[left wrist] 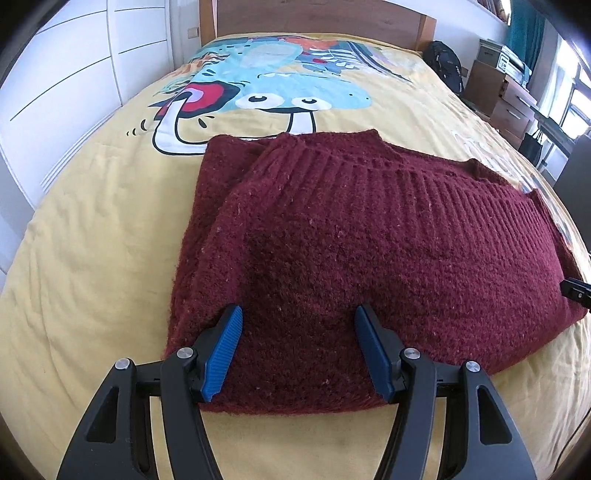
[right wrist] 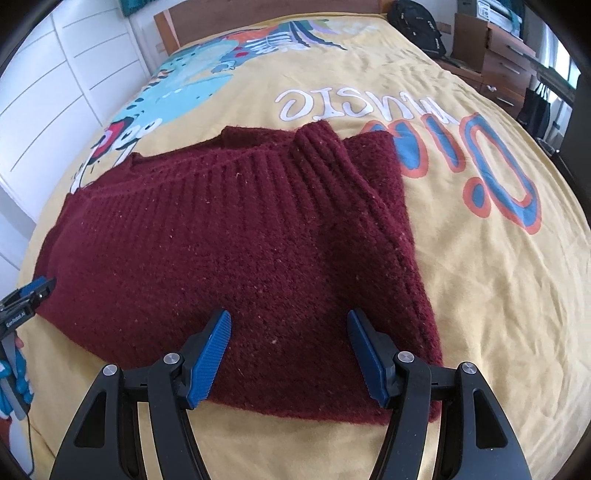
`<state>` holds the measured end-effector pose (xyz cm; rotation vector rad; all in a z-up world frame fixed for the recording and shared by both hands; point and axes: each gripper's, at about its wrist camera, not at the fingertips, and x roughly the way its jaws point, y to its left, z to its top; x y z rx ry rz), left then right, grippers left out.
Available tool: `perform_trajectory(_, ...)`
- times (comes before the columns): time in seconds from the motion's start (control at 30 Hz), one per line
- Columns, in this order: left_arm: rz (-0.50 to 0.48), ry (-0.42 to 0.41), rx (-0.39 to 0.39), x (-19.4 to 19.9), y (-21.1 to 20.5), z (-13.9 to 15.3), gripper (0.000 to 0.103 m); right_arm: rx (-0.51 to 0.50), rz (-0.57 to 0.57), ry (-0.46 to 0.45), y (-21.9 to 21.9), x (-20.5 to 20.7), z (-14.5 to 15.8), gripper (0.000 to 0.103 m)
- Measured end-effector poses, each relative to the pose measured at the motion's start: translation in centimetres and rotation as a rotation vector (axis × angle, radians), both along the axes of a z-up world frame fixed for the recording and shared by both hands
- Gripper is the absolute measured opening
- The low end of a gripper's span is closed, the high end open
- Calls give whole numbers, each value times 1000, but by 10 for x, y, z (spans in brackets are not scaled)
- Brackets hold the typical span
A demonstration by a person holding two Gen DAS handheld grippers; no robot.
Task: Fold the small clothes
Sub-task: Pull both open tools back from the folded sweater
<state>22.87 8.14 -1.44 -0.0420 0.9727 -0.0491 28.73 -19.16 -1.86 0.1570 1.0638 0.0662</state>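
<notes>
A dark red knitted sweater point(left wrist: 351, 240) lies folded on the yellow printed bedspread point(left wrist: 92, 258), its ribbed hem band across the far side. My left gripper point(left wrist: 298, 314) is open, its blue pads over the sweater's near left corner with knit between them. In the right wrist view the sweater point(right wrist: 240, 240) lies the same way, and my right gripper point(right wrist: 289, 317) is open over its near right corner. The left gripper's tip point(right wrist: 37, 290) shows at that view's left edge, at the sweater's border. The right gripper's tip point(left wrist: 576, 290) shows at the left view's right edge.
A wooden headboard point(left wrist: 317, 16) stands at the bed's far end. White wardrobe doors point(left wrist: 74, 66) run along the left. A black backpack point(left wrist: 445, 64) and wooden drawers point(left wrist: 506, 96) stand to the right of the bed. Bare bedspread point(right wrist: 498, 295) lies right of the sweater.
</notes>
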Motion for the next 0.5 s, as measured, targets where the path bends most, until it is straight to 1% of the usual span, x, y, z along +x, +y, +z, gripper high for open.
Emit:
perform_trajectory(0.23,-19,-3,10,-2,-1,2,58,-18,-34,1,-5,-10,4,67)
perform_trajectory(0.5,-29,-1,31,-5,-2,7,58,-9,-67,-4,-13,-25,10,67)
